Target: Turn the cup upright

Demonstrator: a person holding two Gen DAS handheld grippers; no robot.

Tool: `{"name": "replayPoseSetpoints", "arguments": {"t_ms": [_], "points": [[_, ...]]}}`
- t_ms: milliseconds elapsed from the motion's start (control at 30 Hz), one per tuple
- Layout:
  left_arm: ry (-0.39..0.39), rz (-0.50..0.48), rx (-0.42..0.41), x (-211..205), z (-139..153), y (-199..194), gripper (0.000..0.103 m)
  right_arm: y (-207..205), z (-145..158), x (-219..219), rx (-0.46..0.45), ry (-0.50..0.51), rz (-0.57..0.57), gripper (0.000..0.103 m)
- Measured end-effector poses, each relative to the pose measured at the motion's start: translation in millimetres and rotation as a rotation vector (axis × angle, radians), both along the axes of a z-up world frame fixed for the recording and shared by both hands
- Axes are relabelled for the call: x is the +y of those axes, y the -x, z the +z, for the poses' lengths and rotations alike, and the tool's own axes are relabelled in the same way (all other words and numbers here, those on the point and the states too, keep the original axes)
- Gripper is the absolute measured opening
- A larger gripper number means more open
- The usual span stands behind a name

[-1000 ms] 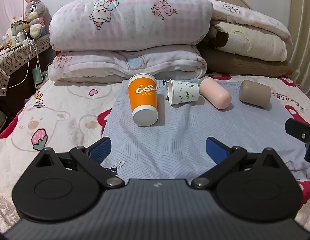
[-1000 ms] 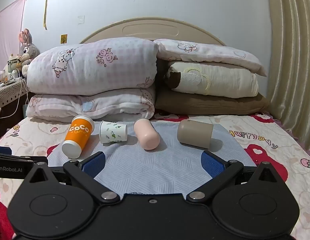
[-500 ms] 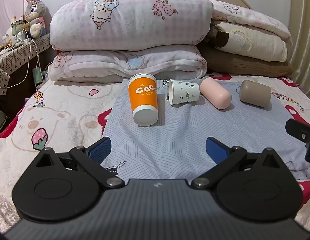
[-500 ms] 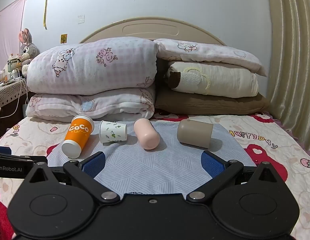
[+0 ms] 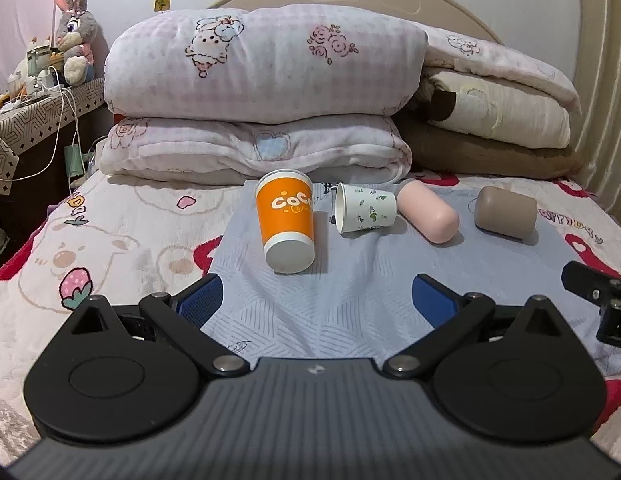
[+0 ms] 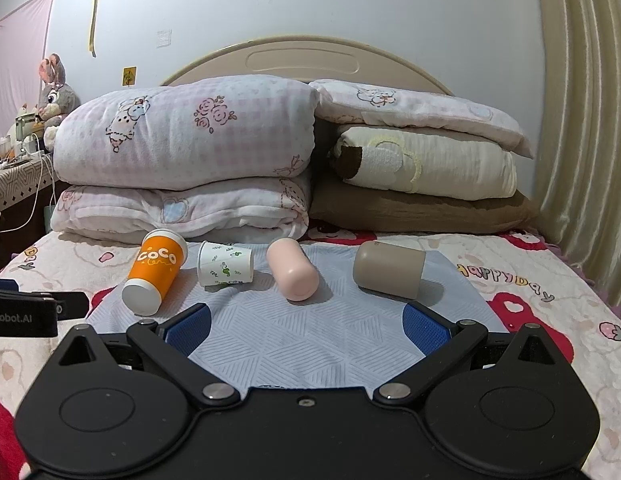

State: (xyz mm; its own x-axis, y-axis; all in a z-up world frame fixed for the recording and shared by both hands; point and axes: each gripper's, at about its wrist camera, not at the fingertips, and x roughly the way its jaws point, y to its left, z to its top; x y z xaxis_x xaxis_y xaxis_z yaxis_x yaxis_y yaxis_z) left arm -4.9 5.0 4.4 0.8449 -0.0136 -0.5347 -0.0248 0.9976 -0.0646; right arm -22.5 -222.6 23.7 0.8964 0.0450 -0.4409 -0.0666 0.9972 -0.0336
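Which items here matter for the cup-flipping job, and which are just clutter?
Job: orange cup, white paper cup, pink cup, brown cup, all lying on their sides; left gripper, right gripper.
Clutter: folded quilts, pillows, stuffed rabbit.

Both views evenly lit, soft indoor light from above, no glare. Short soft shadows lie beside the orange cup point(image 5: 287, 222) and the brown cup point(image 6: 389, 267). Focus sharp mid-frame. Strong fisheye bend: the curtain point(image 6: 582, 152) bows, corners vignette black. Colours slightly muted; mild softness at the edges.
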Motion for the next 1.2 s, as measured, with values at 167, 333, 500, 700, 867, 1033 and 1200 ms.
{"name": "replayPoseSetpoints", "arguments": {"t_ms": [167,333,500,700,867,1033,1200], "points": [[-0.005,0.004,-0.033,1.4,-1.2,2.7,0.102,-1.7,0.4,1.7,-0.001,0.010,0.000,0.103],[-0.017,0.003,-0.044,0.2,-0.9,3.2,0.102,-2.5,-0.3,1.7,0.002,0.014,0.000,0.103],[-0.016,0.000,-0.046,-0.7,-1.1,4.1,0.102,-2.9,-1.3,3.1,0.005,0.024,-0.001,0.103],[-0.017,0.000,-0.045,-0.6,-1.5,4.3,0.102,-3.3,-2.2,3.1,0.009,0.030,0.000,0.103],[-0.021,-0.002,-0.043,-0.6,-2.7,4.8,0.102,-3.0,-2.6,3.6,0.013,0.034,0.001,0.103],[-0.021,-0.001,-0.042,-0.9,-3.1,4.9,0.102,-3.6,-3.0,3.7,0.016,0.037,0.003,0.103],[-0.021,-0.001,-0.041,-1.5,-4.2,5.0,0.102,-3.5,-3.5,3.7,0.017,0.038,0.003,0.103]]}}
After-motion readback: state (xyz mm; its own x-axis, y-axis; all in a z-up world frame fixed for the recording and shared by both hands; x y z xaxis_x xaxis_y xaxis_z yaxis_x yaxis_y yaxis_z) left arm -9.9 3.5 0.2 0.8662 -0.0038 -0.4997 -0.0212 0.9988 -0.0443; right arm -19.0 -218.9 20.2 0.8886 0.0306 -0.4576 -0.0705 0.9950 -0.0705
